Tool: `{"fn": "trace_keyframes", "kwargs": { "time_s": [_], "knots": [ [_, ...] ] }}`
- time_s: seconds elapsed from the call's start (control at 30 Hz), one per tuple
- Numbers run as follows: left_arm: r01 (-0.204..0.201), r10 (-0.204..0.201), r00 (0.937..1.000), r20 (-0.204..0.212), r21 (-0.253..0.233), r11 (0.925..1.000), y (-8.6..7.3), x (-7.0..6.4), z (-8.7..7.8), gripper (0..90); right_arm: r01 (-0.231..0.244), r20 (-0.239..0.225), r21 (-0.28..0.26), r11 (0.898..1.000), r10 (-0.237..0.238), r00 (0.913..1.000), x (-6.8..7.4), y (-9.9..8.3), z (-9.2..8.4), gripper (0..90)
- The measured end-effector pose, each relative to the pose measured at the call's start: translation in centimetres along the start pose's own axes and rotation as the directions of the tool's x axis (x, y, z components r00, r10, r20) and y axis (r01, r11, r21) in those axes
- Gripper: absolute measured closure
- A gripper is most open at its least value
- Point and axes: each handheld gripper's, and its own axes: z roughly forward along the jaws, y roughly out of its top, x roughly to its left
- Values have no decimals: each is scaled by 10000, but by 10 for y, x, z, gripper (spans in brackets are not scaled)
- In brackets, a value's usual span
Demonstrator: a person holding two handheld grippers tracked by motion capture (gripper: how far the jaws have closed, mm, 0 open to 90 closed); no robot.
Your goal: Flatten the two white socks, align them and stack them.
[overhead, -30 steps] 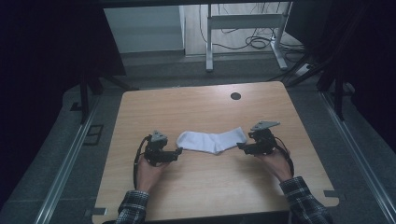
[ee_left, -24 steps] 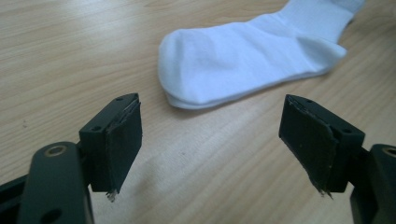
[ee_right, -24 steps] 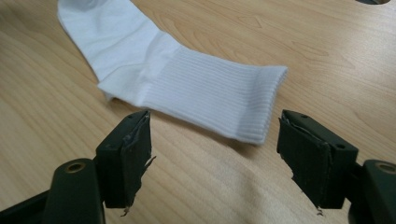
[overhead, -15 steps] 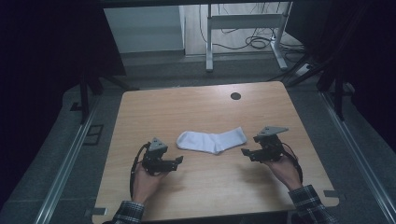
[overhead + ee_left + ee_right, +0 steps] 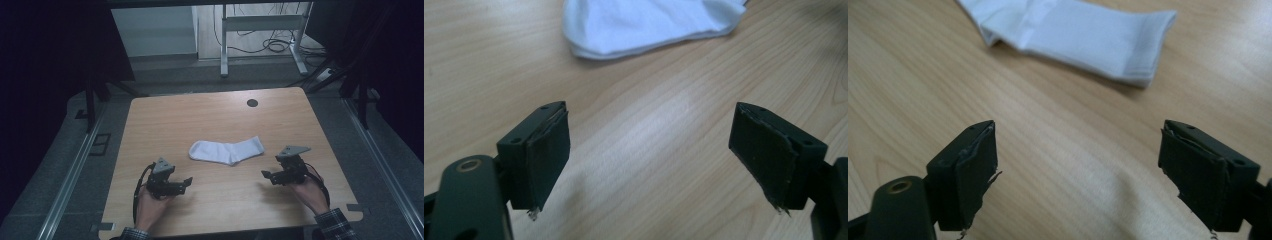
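Cropping the white sock [image 5: 649,22], the left tool's [image 5: 187,181] view hides its cuff.

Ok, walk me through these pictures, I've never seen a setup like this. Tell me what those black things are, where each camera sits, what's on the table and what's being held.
No robot arm here: a person sits at a wooden table and holds a hand tool in each hand. Each tool is a gripper with two black jaws.

The high view looks down from above the person's side. In it the left gripper is at lower left and the right gripper at lower right.

The other two pictures come from small cameras riding on the grippers, looking out along their own jaws: the left gripper view and the right gripper view.

On the table lies one white sock, flat, between and a little beyond the two grippers. A dark round hole sits near the far edge.

Nothing is held. Both grippers' jaws have just been opening, stand wide apart with bare table between them, and are clear of the sock.
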Motion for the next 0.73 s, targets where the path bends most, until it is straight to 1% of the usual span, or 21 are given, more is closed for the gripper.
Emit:
{"fn": "trace_keyframes", "kwargs": {
  "time_s": [0.13,0.17,0.2,0.23,0.27,0.33,0.43,0.5,0.6,0.63,0.73],
  "knots": [
    [65,-66,10000,53,227,9997,-14,2,-2,159,117,29,243,9996,-117,9999,3,-8,1,151],
    [-37,38,10000,-29,432,9991,-19,0,-1,145,92,53,362,9993,-94,9999,3,-11,2,149],
    [-37,38,10000,-29,432,9991,-19,0,-1,141,147,80,384,9992,-150,9999,3,-13,3,148],
    [-265,277,9995,-161,674,9974,-24,-2,0,138,131,104,457,9989,-135,9999,3,-14,3,148],
    [-382,402,9989,-232,804,9960,-26,-3,1,137,172,148,535,9984,-180,9997,2,-16,5,148],
    [-538,573,9978,-319,1032,9932,-30,-4,3,130,212,217,735,9971,-228,9995,0,-20,7,148],
    [-684,741,9963,-431,1212,9903,-33,-4,7,119,122,251,986,9951,-148,9996,-1,-25,11,138],
    [-1020,1116,9911,-728,1250,9869,-34,-6,10,112,44,221,832,9965,-63,9997,-2,-26,12,142],
    [-1041,1127,9911,-702,1165,9877,-35,-5,11,109,58,256,798,9968,-79,9996,-2,-27,12,139],
    [-1094,1169,9909,-671,1060,9883,-36,-5,10,109,73,247,784,9969,-92,9997,-2,-27,12,138],
    [-1108,1178,9910,-644,1030,9885,-36,-4,10,109,21,238,718,9974,-38,9997,-2,-28,12,138]
  ]
}}
